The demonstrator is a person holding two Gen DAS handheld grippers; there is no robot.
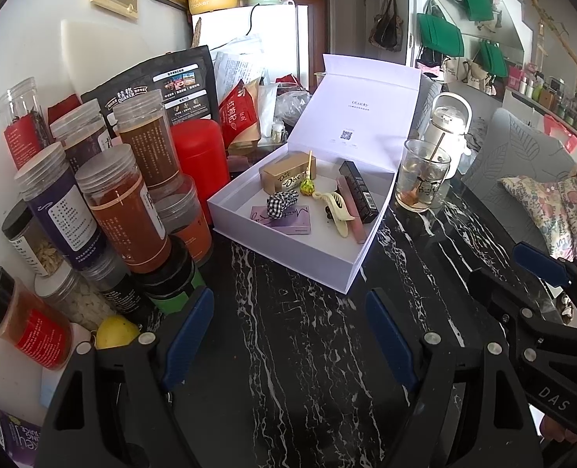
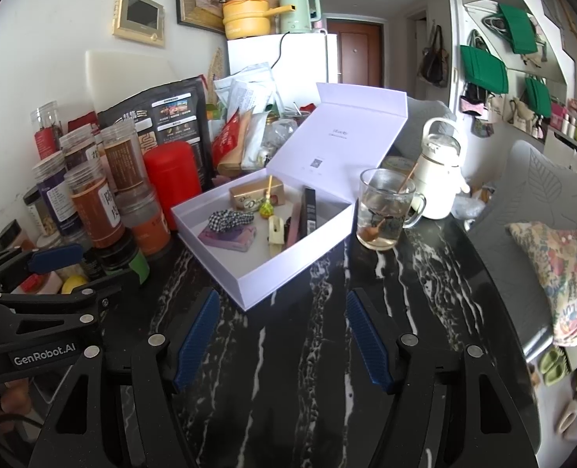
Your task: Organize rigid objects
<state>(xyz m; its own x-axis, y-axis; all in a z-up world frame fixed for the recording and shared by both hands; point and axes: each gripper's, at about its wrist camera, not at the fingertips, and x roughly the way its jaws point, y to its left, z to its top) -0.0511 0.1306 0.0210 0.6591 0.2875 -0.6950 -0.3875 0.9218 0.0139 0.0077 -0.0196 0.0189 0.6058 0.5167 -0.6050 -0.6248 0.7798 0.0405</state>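
Both the left gripper (image 1: pixel 290 335) and right gripper (image 2: pixel 282 337) hover wide and empty over the black marble table (image 1: pixel 308 351); the white box (image 1: pixel 288 249) lies open, holding Dove chocolate (image 1: pixel 286 177), a lollipop (image 1: pixel 308 186) and a hair claw (image 1: pixel 337 210)

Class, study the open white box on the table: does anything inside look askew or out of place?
Mildly: in the white box, the lollipop leans on the Dove chocolate box, and the checked scrunchie sits atop the purple card.
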